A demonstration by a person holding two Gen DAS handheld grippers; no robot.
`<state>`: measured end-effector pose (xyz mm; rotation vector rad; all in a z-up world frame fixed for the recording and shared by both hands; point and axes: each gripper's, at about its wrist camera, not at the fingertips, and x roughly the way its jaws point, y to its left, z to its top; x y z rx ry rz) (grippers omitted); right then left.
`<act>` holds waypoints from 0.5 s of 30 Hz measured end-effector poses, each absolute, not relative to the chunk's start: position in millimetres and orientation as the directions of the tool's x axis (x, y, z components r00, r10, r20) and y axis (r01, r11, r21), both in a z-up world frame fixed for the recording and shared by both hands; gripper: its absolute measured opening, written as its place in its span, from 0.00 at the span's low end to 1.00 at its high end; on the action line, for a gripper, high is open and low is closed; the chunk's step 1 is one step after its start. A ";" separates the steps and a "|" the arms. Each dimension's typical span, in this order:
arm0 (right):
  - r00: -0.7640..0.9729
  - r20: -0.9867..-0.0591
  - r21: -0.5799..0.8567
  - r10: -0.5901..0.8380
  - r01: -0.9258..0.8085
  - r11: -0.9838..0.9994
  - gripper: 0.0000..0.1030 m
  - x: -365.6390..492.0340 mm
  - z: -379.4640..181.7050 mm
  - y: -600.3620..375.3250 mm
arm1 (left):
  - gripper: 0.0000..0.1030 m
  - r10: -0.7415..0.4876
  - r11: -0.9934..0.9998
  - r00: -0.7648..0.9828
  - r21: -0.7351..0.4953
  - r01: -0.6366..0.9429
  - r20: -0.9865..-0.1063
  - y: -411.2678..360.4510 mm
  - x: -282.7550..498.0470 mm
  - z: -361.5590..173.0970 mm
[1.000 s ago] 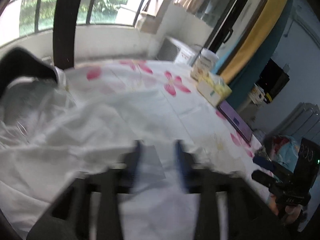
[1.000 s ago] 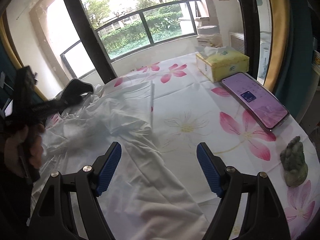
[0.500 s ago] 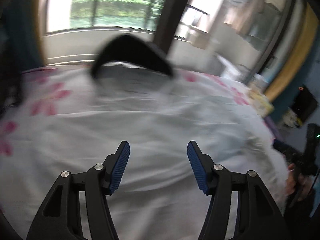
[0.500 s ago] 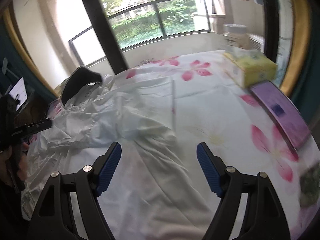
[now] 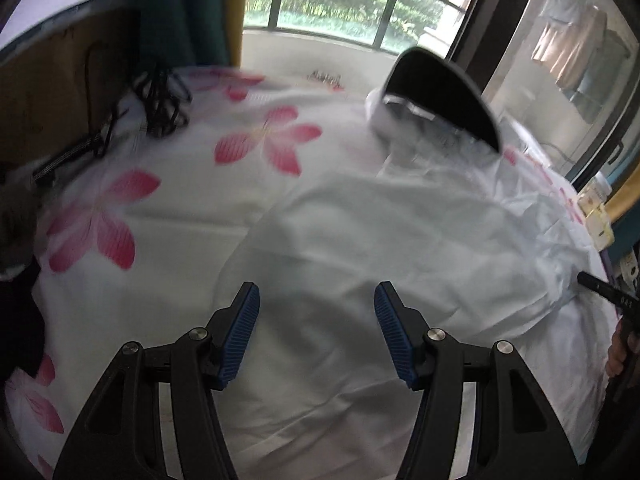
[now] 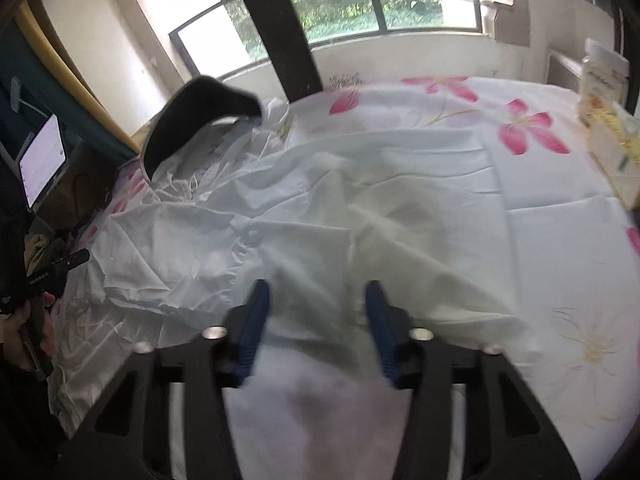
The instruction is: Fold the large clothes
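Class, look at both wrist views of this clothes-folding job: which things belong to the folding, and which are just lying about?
Belongs to the job:
- white garment
- left claw
- right claw, closing over the fabric

Lying about:
- tissue box
- black cables
- flowered tablecloth

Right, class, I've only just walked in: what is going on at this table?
A person holds a gripper in each hand over a white garment spread rumpled on a flowered tablecloth. The left gripper is open above the cloth. The right gripper is closing, with fabric beneath its jaws. No neat fold shows yet.
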<state>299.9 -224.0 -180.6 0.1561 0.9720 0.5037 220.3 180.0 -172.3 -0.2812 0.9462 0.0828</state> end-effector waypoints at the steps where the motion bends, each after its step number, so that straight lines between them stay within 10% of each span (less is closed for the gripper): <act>1: 0.454 -0.755 0.343 0.473 -0.341 0.875 0.21 300.4 -181.9 -221.4 | 0.61 -0.055 0.961 0.584 -0.202 -0.189 -0.810 180.6 217.8 -174.7; 15: 0.465 -0.770 0.302 0.436 -0.337 0.892 0.04 281.6 -180.4 -225.3 | 0.57 0.031 0.970 0.588 -0.117 -0.212 -0.808 199.5 190.9 -171.5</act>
